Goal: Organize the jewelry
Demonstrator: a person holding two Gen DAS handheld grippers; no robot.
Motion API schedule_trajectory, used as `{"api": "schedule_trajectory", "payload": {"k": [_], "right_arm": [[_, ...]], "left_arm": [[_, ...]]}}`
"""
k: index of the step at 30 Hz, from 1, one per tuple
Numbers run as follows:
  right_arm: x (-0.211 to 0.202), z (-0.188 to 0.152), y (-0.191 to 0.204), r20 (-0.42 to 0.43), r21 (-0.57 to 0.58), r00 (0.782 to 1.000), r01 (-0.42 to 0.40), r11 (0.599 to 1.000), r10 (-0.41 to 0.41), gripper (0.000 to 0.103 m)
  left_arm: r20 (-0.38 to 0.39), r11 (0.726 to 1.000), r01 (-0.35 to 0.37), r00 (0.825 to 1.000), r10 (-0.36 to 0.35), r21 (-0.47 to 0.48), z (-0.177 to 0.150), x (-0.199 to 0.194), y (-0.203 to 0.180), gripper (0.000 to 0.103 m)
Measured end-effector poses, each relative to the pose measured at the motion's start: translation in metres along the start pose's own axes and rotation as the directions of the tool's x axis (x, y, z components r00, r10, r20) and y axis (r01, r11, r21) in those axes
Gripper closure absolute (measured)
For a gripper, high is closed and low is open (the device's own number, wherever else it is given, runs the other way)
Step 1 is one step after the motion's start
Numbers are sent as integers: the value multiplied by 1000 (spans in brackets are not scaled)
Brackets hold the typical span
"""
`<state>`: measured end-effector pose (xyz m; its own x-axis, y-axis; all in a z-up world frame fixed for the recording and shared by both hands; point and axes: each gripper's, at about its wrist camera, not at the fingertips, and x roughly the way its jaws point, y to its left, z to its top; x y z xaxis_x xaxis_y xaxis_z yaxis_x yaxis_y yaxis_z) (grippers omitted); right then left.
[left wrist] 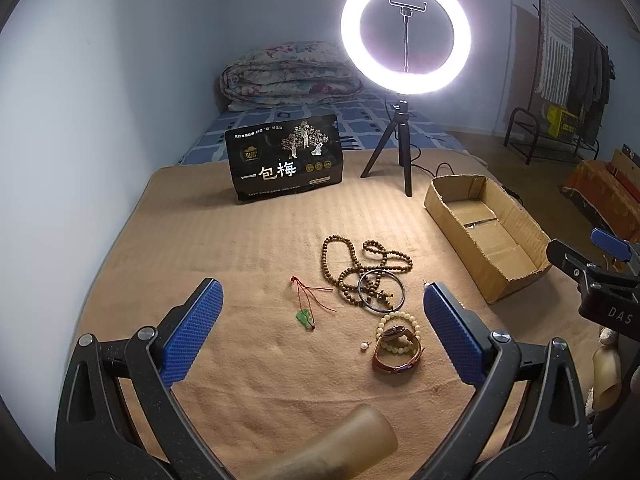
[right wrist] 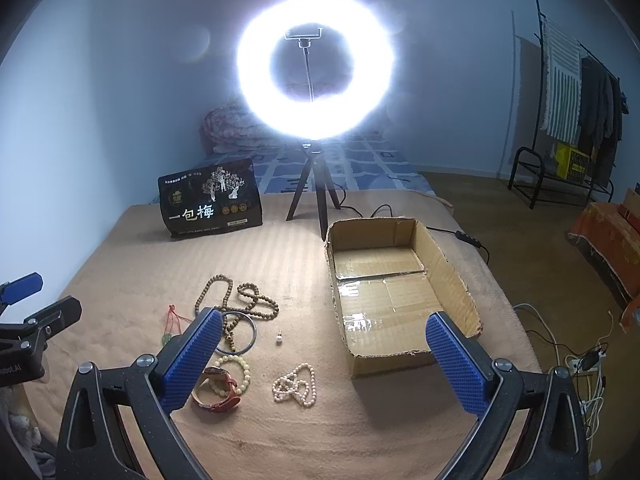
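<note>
Jewelry lies on a tan blanket [left wrist: 248, 240]. A long brown bead necklace [left wrist: 352, 260], a dark bangle [left wrist: 382, 291], a cream bead bracelet [left wrist: 400, 330], a brown strap watch [left wrist: 398, 354], a green pendant on red cord [left wrist: 306, 318] and a small pearl earring [left wrist: 364, 346] are grouped together. A white pearl necklace [right wrist: 296, 384] shows in the right wrist view. An open cardboard box [right wrist: 400, 292] sits to the right. My left gripper [left wrist: 322, 324] is open above the pieces. My right gripper [right wrist: 324, 358] is open and empty, above the pearl necklace and the box's near end.
A ring light on a tripod [left wrist: 406, 36] and a black snack bag [left wrist: 284, 158] stand at the back. A folded quilt [left wrist: 288, 74] lies behind. Cables [right wrist: 580, 360] and a clothes rack [right wrist: 572, 92] are off the bed's right side.
</note>
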<state>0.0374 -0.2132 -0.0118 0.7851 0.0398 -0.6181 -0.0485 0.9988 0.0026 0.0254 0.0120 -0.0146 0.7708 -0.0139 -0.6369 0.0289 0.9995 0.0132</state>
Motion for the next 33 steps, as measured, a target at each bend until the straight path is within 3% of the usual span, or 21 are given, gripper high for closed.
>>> {"api": "schedule_trajectory", "payload": {"k": [18,33], "right_arm": [[7,-2,-5,-28,8,998,-52,999,53,1],[16,-10,2,-87,-20,992,-97,995,95,9]], "left_arm": [[-44,1000,2,999,-2,2,-5,13,9,1],[-61,1000,8,998,-7,12,-8,18,8,4]]}}
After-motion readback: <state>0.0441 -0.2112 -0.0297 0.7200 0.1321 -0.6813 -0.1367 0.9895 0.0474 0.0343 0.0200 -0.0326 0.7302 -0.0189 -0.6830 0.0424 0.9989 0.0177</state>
